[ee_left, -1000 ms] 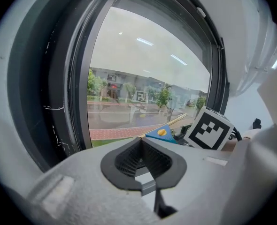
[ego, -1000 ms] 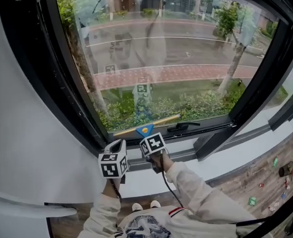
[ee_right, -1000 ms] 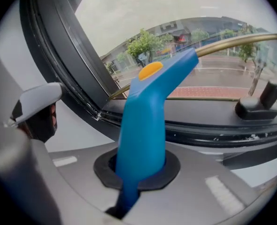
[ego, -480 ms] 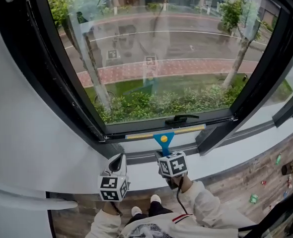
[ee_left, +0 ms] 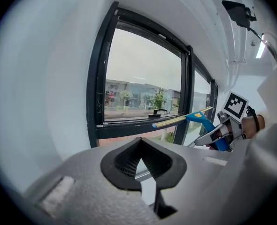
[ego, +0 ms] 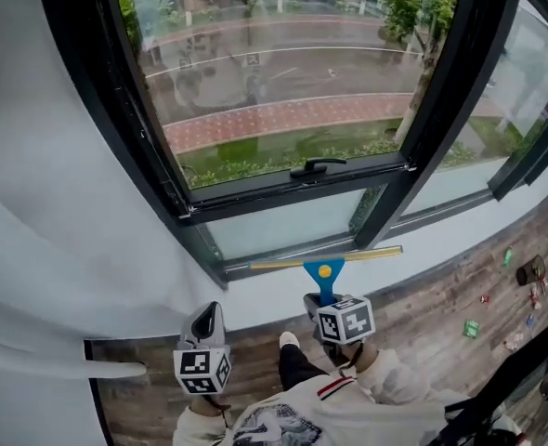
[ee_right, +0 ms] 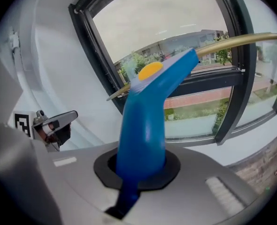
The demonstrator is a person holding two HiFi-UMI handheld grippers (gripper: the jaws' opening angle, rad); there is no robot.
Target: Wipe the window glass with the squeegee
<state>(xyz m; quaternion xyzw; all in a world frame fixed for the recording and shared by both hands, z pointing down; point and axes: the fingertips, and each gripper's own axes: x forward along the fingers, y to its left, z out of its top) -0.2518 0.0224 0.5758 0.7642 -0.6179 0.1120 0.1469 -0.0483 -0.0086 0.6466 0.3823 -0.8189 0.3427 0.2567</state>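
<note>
Squeegee (ego: pixel 324 275) is in my right tongs (ego: pixel 326 303), which are clamped on its blue handle; the right gripper view shows that handle rising out from between the jaws. Its brass-coloured blade (ego: pixel 348 255) runs from 9 to 3 o'clock across the head view. The blade lies at 6 o'clock from the black window handle (ego: pixel 316 167), below the lower frame and in front of the white sill (ego: pixel 460 235). From the left gripper view I see the blade held in the air, apart from the window glass (ego: pixel 274 91). My left tongs (ego: pixel 207 323) sit at 8 o'clock from the right tongs, jaws together with nothing between them, above the wooden floor (ego: pixel 441 314).
</note>
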